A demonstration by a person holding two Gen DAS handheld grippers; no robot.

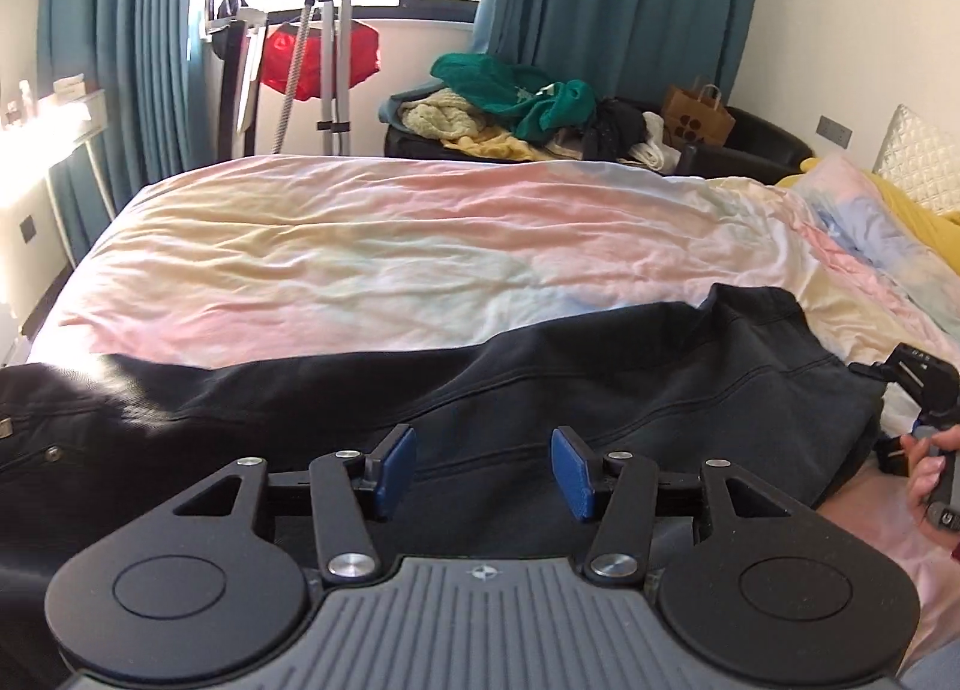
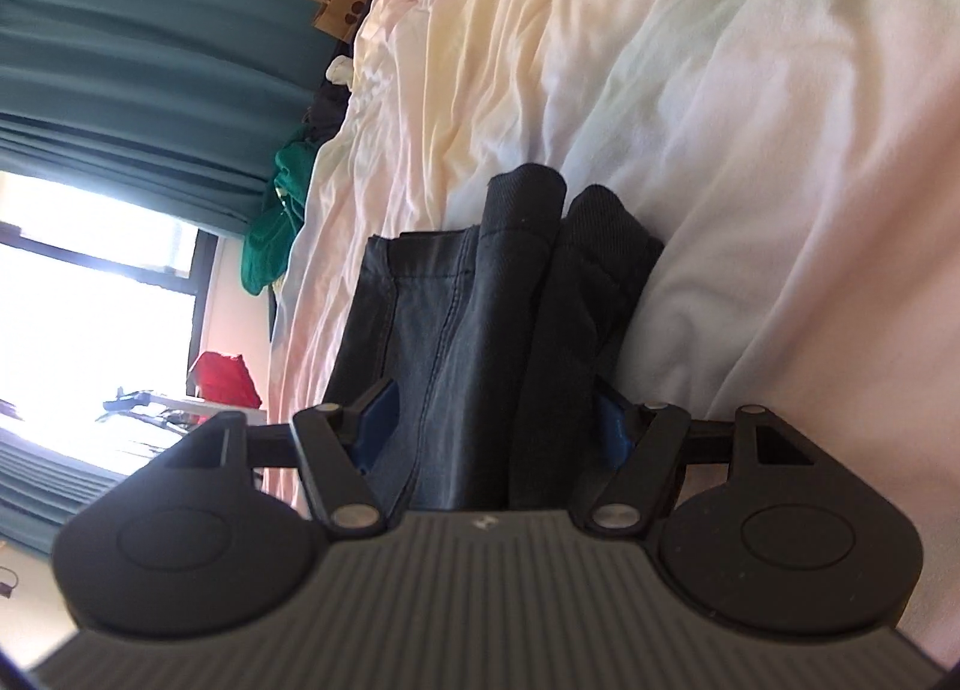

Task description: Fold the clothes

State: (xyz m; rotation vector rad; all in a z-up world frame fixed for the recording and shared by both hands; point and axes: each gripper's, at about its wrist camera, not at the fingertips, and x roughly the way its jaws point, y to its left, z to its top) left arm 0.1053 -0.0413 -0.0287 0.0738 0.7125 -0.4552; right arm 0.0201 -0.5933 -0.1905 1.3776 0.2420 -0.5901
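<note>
A pair of dark trousers is spread lengthwise across the near edge of the bed, on the pastel bedcover. The waist end with its rivet and button is seen at the left in the left wrist view, and the leg hems are found at the right. The cloth appears to be a fairly heavy, denim-like weave: soft enough to drape and crease, yet likely thick enough to hold a fold line, and not slippery. It is best taken at the doubled hems or the waistband, where seams give the pads something firm.

The hem end is already bunched between the blue pads of the right gripper, which is pinched onto the layered fabric and is rolled onto its side, so the bed appears tilted in its view. In the left wrist view this tool is seen at the far right, held by a hand.

The left gripper is held level and low over the middle of the trousers, its blue pads spread apart with nothing between them.
</note>
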